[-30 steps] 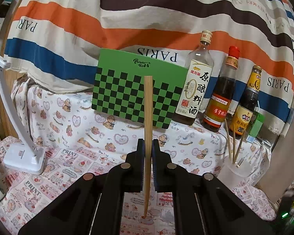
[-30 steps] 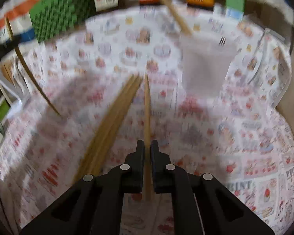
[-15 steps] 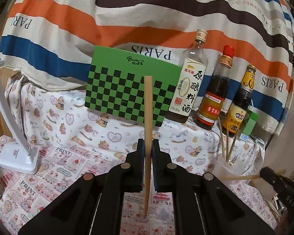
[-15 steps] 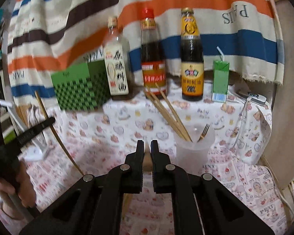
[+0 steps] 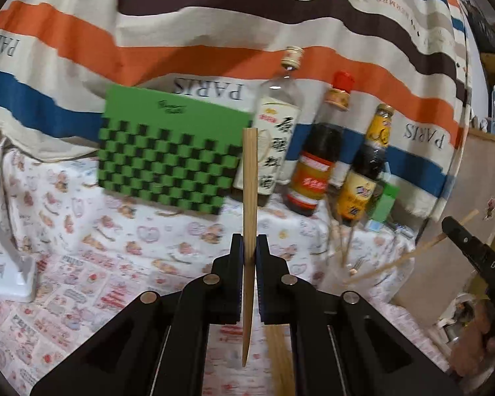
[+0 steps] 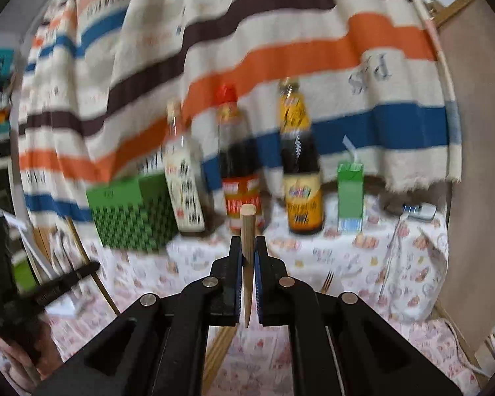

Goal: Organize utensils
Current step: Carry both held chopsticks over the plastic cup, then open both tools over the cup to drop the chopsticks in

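on the table with the cartoon-print cloth (image 5: 122, 250), both grippers are up off the surface and each one has a chopstick pinched in it.

left gripper (image 5: 249, 247) – jaws squeezed nearly together on a wooden chopstick (image 5: 249, 198) that stands pretty much upright between the pads, its blunt end poking up in front of the green checkered box (image 5: 168, 165) and its thin tip hanging below the fingers. more loose chopsticks (image 5: 280, 359) lie on the cloth just under the gripper, partly hidden by it.

right gripper (image 6: 247, 247) – same deal, jaws clamped almost closed on its own chopstick (image 6: 247, 227), round butt end sticking up above the pads, pointed tip below. in the left wrist view you can see that gripper coming in from the right edge (image 5: 472, 247) with the stick angled down toward the clear plastic cup (image 5: 363, 264), which is blurry but already has a few chopsticks standing in it. whether the tip touches the cup, can't tell. in the right wrist view a fork (image 6: 326, 282) pokes up just right of the fingers; the cup itself is mostly hidden there.

along the back in front of the striped blanket (image 5: 214, 33): a clear cooking wine bottle (image 5: 277, 132), a red-capped dark sauce bottle (image 5: 323, 158), a yellow-label bottle (image 5: 366, 171) and a small green juice carton (image 6: 349, 194) with a straw. a white lamp base (image 5: 13, 274) sits at the far left.
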Tool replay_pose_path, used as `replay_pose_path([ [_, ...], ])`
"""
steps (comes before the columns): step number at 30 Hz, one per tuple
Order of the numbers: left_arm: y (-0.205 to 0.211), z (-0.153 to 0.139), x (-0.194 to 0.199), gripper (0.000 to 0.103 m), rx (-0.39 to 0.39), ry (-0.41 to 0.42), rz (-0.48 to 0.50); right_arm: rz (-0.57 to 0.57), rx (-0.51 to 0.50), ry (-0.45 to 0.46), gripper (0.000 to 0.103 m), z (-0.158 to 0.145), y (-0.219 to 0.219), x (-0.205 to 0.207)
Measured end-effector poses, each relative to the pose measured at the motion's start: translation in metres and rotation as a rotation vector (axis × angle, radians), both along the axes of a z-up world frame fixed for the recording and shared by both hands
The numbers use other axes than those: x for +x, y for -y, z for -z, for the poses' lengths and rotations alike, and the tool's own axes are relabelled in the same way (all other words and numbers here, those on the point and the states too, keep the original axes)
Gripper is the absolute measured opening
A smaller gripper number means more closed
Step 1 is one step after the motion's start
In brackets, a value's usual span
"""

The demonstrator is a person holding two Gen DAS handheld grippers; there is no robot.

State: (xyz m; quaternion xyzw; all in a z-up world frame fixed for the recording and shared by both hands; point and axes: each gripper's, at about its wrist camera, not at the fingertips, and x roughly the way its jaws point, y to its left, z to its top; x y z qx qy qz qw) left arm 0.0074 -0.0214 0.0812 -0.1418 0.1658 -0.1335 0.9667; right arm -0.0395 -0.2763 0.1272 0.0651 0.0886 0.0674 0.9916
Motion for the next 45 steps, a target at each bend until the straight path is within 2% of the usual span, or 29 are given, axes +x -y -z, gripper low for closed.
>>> replay_pose_path([
  [2, 0.012, -0.014, 0.002, 0.006, -0.042, 0.004, 0.071, -0.005, 0.039, 0.057, 0.007, -0.010, 0.015, -0.006],
  [5, 0.038, -0.039, 0.006, 0.006, -0.060, 0.045, 0.156, 0.020, 0.104, 0.119, 0.007, -0.022, 0.037, -0.013],
  [7, 0.051, -0.050, 0.014, 0.006, -0.131, 0.038, 0.210, 0.047, 0.143, 0.162, 0.007, -0.022, 0.052, -0.016],
  [8, 0.057, -0.055, 0.017, 0.006, -0.154, 0.054, 0.213, 0.067, 0.139, 0.170, 0.007, -0.020, 0.056, -0.016],
  [10, 0.074, -0.065, 0.019, 0.006, -0.141, 0.117, 0.163, 0.144, 0.080, 0.147, 0.007, -0.009, 0.060, -0.006],
  [11, 0.083, -0.069, 0.020, 0.006, -0.133, 0.151, 0.128, 0.153, 0.086, 0.127, 0.007, -0.003, 0.064, -0.003],
  [12, 0.092, -0.071, 0.023, 0.006, -0.133, 0.170, 0.119, 0.134, 0.133, 0.093, 0.008, 0.004, 0.072, 0.004],
  [14, 0.109, -0.074, 0.032, 0.006, -0.139, 0.171, 0.133, 0.106, 0.218, 0.067, 0.008, 0.011, 0.086, 0.007],
  [18, 0.137, -0.078, 0.046, 0.006, -0.082, 0.191, 0.108, 0.130, 0.188, 0.054, 0.008, 0.017, 0.090, 0.015],
  [21, 0.152, -0.072, 0.055, 0.006, -0.052, 0.190, 0.090, 0.123, 0.214, 0.008, 0.008, 0.027, 0.094, 0.025],
  [27, 0.171, -0.037, 0.084, 0.006, -0.006, 0.094, 0.061, 0.127, 0.236, -0.068, 0.008, 0.049, 0.098, 0.042],
  [34, 0.177, -0.004, 0.108, 0.006, -0.028, -0.013, 0.097, 0.126, 0.263, -0.110, 0.008, 0.061, 0.103, 0.052],
  [41, 0.185, 0.009, 0.108, 0.006, 0.045, -0.039, 0.095, 0.112, 0.288, -0.152, 0.008, 0.065, 0.106, 0.054],
  [45, 0.193, 0.011, 0.110, 0.006, 0.119, -0.042, 0.100, 0.111, 0.283, -0.176, 0.008, 0.071, 0.106, 0.060],
])
